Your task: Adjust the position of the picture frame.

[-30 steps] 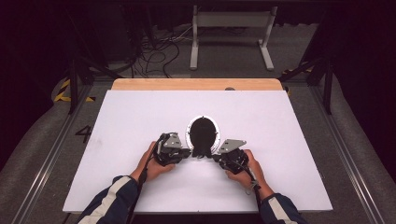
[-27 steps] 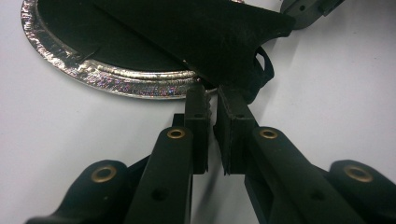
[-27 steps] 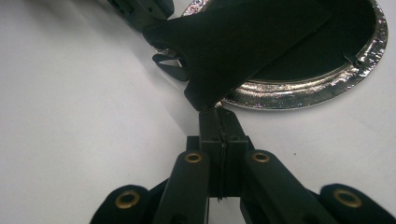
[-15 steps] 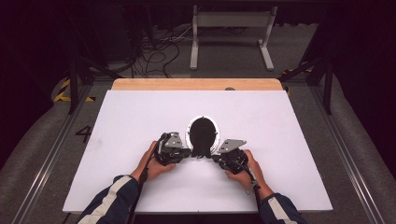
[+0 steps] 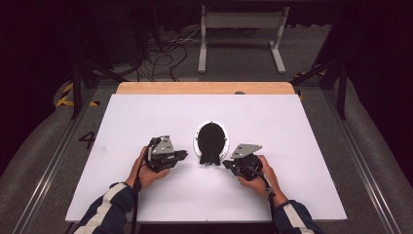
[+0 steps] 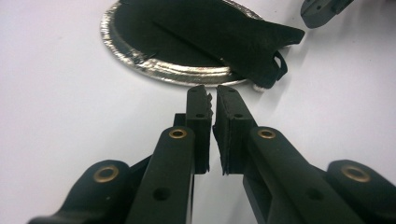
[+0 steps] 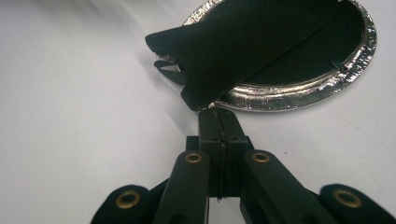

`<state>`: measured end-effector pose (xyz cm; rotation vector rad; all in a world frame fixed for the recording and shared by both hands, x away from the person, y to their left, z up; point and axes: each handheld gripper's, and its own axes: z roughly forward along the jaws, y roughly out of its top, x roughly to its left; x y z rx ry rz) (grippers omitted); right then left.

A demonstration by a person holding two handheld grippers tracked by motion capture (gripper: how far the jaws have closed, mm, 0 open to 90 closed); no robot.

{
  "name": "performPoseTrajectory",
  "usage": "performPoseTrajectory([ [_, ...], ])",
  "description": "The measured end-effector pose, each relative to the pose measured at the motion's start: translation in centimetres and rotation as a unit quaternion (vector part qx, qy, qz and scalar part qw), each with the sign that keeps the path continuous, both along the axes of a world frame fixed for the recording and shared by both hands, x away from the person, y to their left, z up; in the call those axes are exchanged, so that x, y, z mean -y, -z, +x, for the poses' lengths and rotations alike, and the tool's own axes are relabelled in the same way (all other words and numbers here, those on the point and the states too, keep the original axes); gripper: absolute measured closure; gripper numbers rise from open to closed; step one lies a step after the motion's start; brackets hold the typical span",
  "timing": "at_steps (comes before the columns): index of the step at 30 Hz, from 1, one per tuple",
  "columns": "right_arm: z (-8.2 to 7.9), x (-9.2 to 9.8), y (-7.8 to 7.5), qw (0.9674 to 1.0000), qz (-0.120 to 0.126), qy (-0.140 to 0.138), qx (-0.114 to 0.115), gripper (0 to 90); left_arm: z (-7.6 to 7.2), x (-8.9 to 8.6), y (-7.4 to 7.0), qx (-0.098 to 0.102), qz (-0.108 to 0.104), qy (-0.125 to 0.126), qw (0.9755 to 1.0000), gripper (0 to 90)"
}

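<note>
2 hand-held grippers flanked a silver-rimmed dish (image 5: 211, 141) at the center of the white tabletop (image 5: 302, 146), little changed over the past second. The left hand-held gripper (image 6: 212, 95), at 9 o'clock, stood barely parted and empty; the right hand-held gripper (image 7: 218, 114), at 4 o'clock, was clenched, apparently on nothing. A black cloth pouch (image 7: 233, 44) lay in the dish, overhanging its rim.

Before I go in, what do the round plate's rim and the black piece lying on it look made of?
Plate rim: looks like shiny metal or foil, silver, crinkled, with bright glints. Black piece: seems matte fabric or felt, with soft edges, no shine and a small loop at its end. Neither is certain from looks alone.
</note>
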<state>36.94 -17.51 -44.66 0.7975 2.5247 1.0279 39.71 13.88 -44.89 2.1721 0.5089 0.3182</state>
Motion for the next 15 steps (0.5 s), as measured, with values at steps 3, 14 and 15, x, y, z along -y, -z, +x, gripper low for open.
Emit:
performPoseTrajectory([
  [3,-0.1,0.3,-0.4,1.0000,0.006,-0.001,0.000,90.0,-0.6,-1.7,-0.2,0.006,-0.007,-0.013,0.9999,82.2],
  [14,-0.7,1.3,-0.9,1.0000,0.006,0.003,0.005,87.0,-1.6,-3.9,0.3,-0.005,-0.007,-0.028,0.9996,67.1],
  [15,-0.7,1.3,-0.9,1.0000,0.006,0.002,0.005,86.7,-1.7,-4.1,0.2,-0.004,-0.007,-0.027,0.9996,67.3],
])
